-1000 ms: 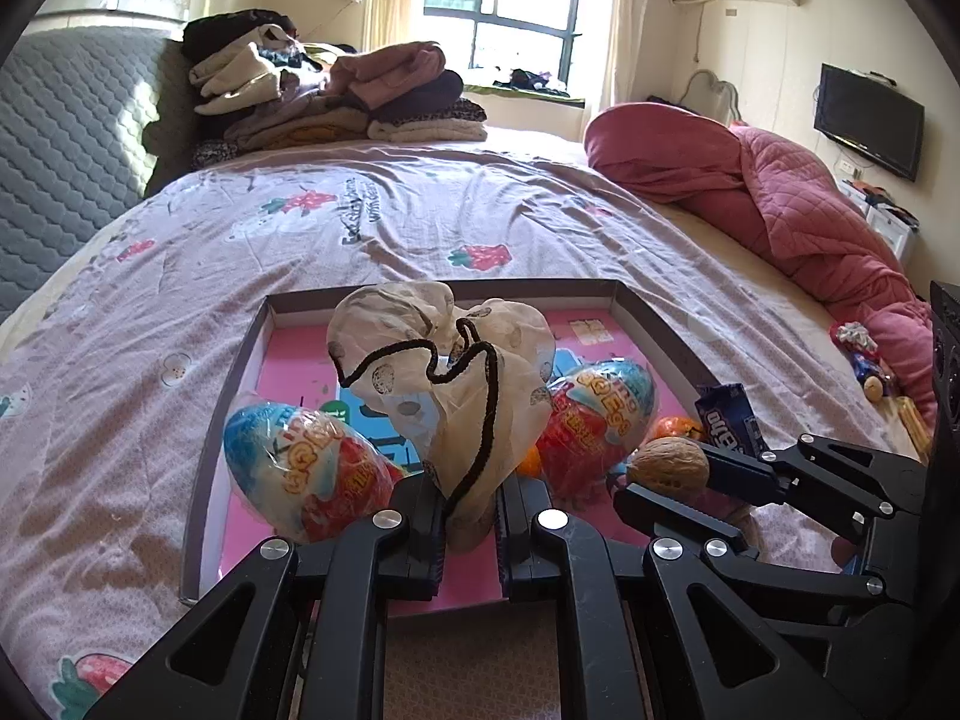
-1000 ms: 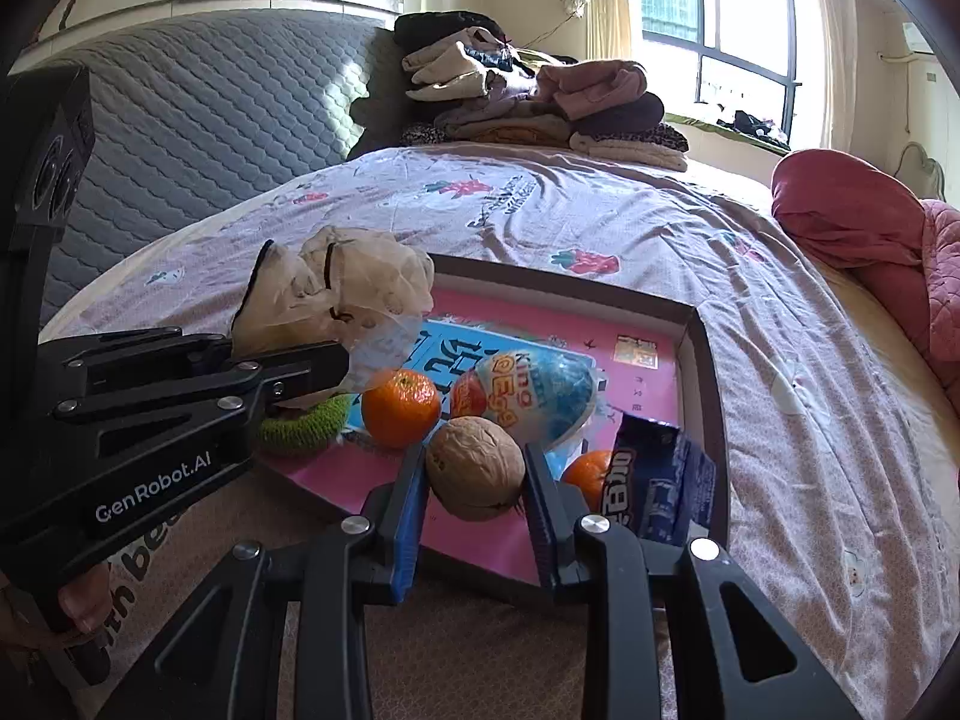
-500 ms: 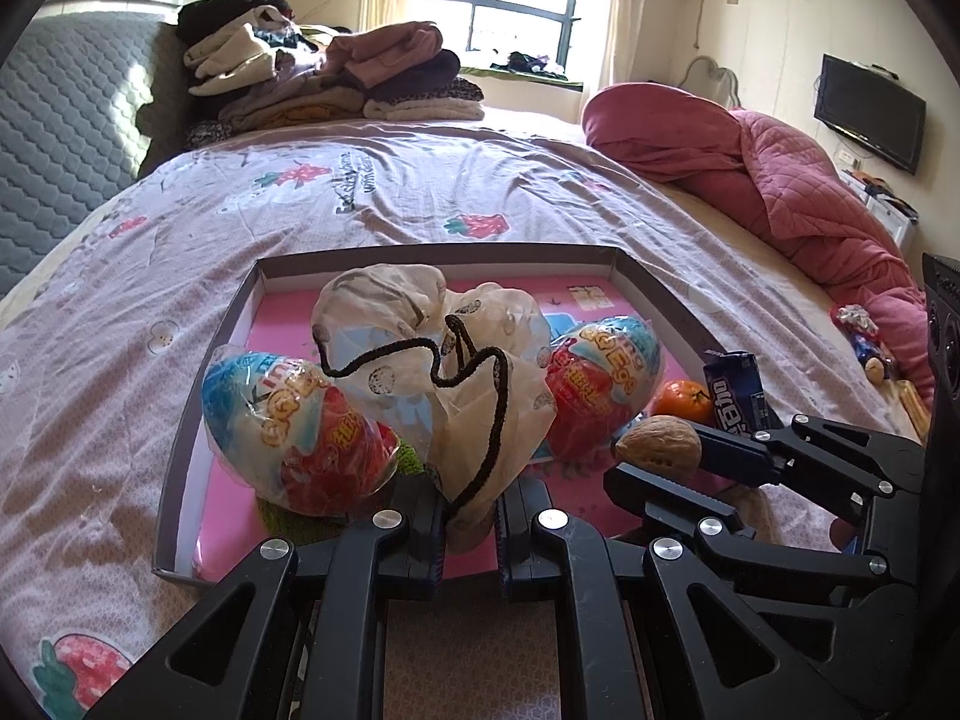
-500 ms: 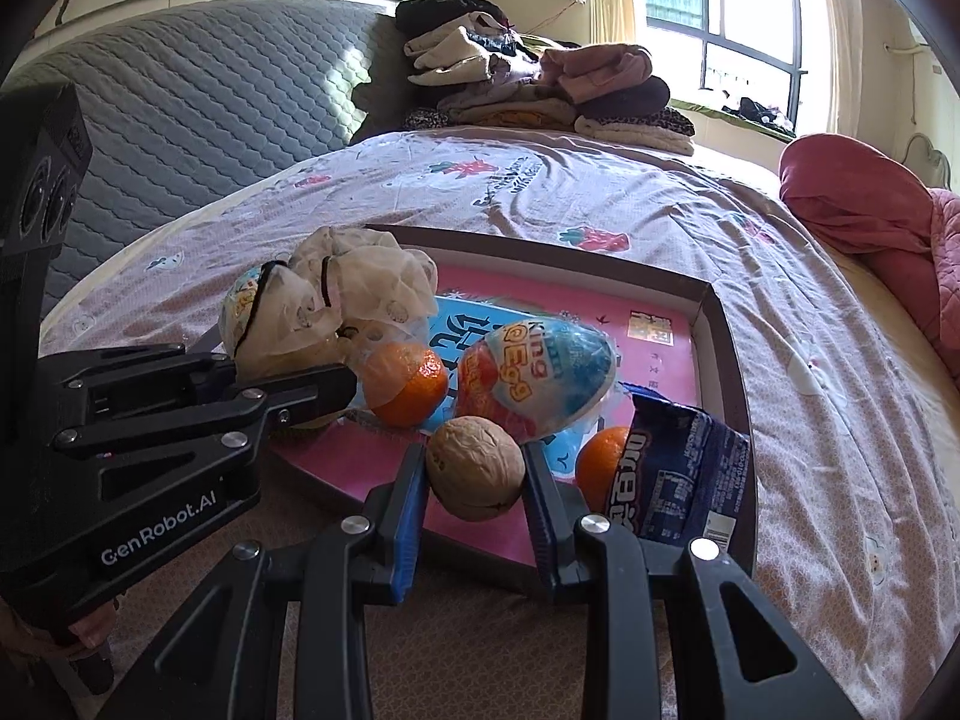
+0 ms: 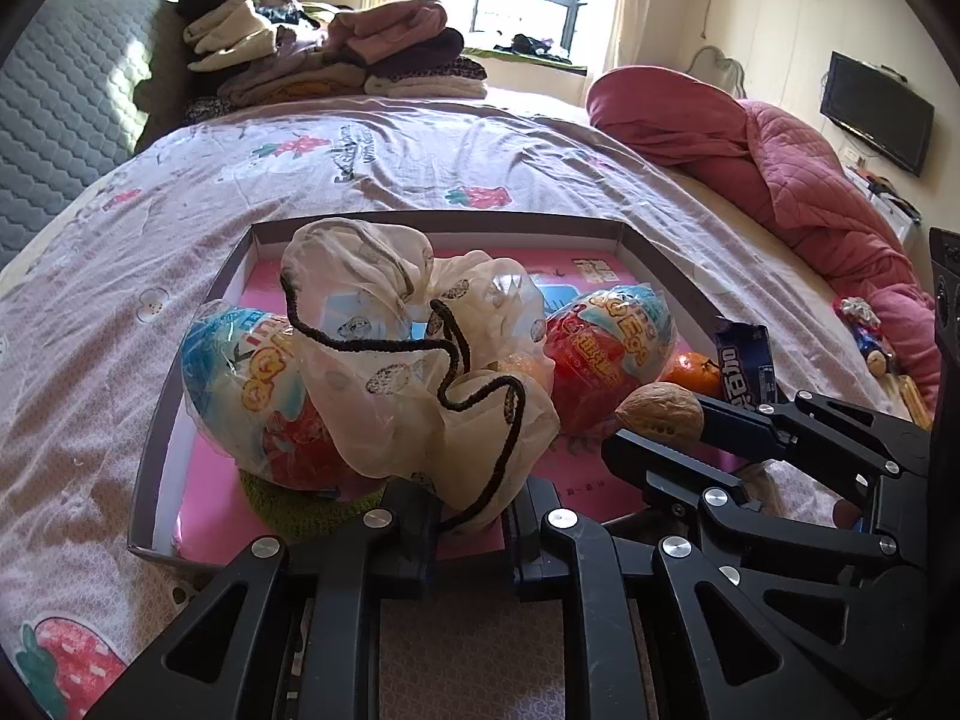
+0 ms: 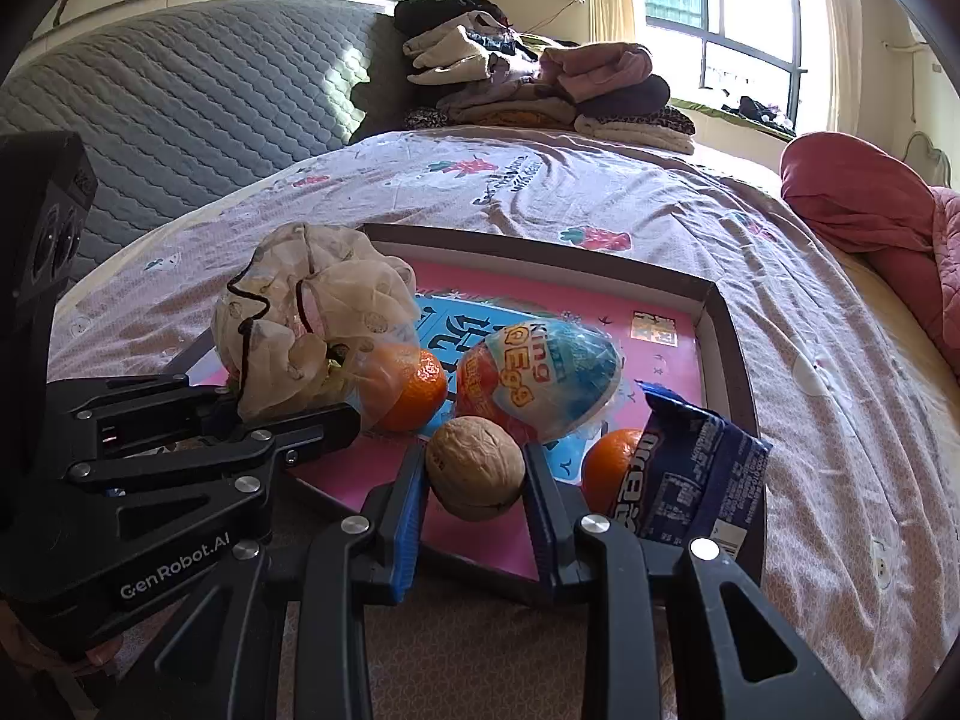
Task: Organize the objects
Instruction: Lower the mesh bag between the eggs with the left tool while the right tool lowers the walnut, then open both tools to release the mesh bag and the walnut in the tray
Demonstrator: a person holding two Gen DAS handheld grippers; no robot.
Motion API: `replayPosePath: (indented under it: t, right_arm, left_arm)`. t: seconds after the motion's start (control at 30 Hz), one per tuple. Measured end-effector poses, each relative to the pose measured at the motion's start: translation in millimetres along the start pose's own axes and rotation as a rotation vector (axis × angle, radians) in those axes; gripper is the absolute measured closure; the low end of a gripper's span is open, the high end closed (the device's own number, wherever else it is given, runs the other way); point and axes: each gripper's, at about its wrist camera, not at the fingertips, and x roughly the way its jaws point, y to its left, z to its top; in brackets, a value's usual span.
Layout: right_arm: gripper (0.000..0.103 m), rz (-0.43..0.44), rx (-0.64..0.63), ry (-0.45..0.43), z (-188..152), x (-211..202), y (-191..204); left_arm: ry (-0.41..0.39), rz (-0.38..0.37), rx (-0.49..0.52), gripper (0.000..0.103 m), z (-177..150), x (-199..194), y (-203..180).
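Note:
My left gripper (image 5: 468, 516) is shut on a sheer cream drawstring pouch (image 5: 414, 360) with a black cord, held over the near edge of a shallow box (image 5: 660, 264) with a pink floor. My right gripper (image 6: 474, 480) is shut on a walnut (image 6: 475, 468), held over the box's near edge; the walnut also shows in the left wrist view (image 5: 660, 414). The pouch shows in the right wrist view (image 6: 300, 324). In the box lie a wrapped toy egg (image 6: 540, 378), another egg (image 5: 252, 384), two oranges (image 6: 408, 390) (image 6: 606, 462) and a blue snack pack (image 6: 690, 480).
The box rests on a bed with a lilac strawberry-print sheet (image 5: 420, 162). A green knitted item (image 5: 300, 510) lies in the box's near left corner. Folded clothes (image 5: 336, 66) are piled at the far end, a pink quilt (image 5: 780, 168) at the right, a grey headboard (image 6: 210, 102) at the left.
Both grippers have moved forward over the box's near edge, so its contents look closer. The pouch and the walnut stay held.

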Motion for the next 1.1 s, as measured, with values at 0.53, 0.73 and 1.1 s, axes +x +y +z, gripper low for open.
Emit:
replayPosePath:
  t: [0.53, 0.73, 1.1]
  right_arm:
    - [0.072, -0.002, -0.002, 0.017, 1.5, 0.4, -1.9]
    - [0.071, -0.016, -0.007, 0.023, 1.5, 0.2, -1.5]
    - [0.068, -0.033, -0.006, 0.024, 4.5, -6.2, -2.1]
  left_arm:
    - [0.007, 0.005, -0.006, 0.074, -2.4, -9.8, 1.4]
    - [0.011, 0.003, -0.016, 0.06, -4.5, -14.5, 6.2]
    - [0.009, 0.009, -0.018, 0.044, -7.5, -27.0, 11.5]
